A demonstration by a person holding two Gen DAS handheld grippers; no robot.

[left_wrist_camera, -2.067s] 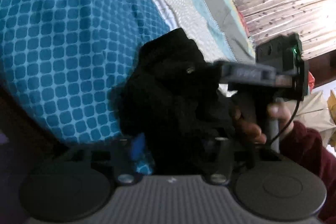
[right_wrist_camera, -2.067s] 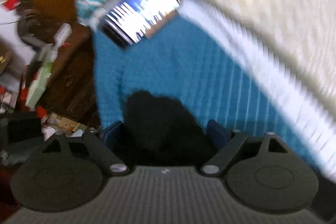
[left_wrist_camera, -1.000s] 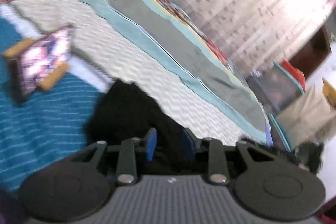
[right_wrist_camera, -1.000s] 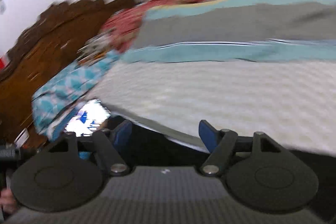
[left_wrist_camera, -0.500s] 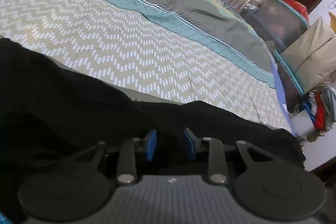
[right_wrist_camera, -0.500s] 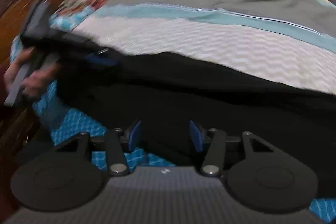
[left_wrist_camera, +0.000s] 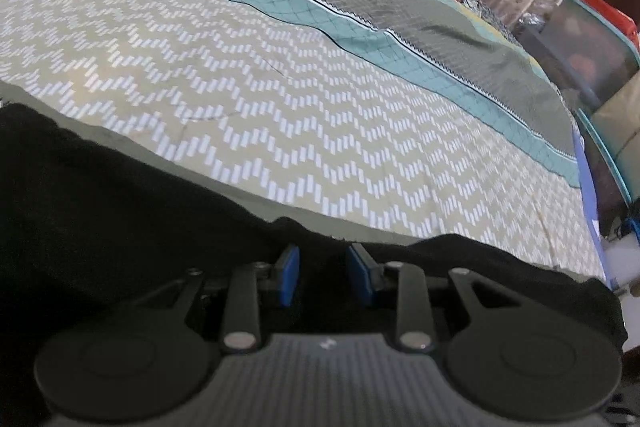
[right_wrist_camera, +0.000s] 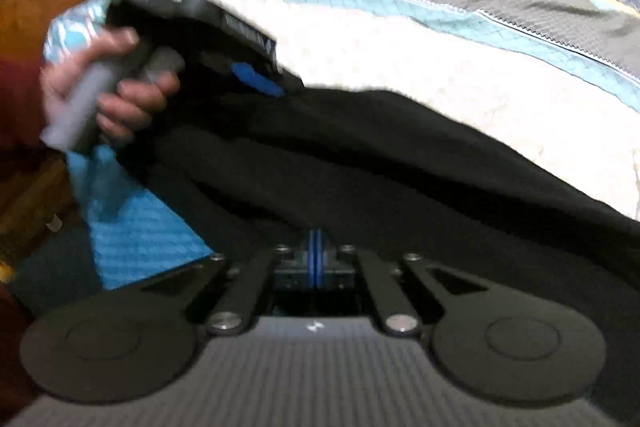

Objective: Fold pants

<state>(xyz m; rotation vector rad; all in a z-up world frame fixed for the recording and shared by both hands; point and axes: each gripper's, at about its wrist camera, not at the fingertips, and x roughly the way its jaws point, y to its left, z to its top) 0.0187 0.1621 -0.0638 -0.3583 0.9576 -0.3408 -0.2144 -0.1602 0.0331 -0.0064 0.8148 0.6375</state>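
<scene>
A bed covered by a quilted bedspread with a beige-and-white zigzag panel, then teal and grey bands farther back. Black pants lie stretched along its near edge, partly over a blue patterned cloth.
</scene>
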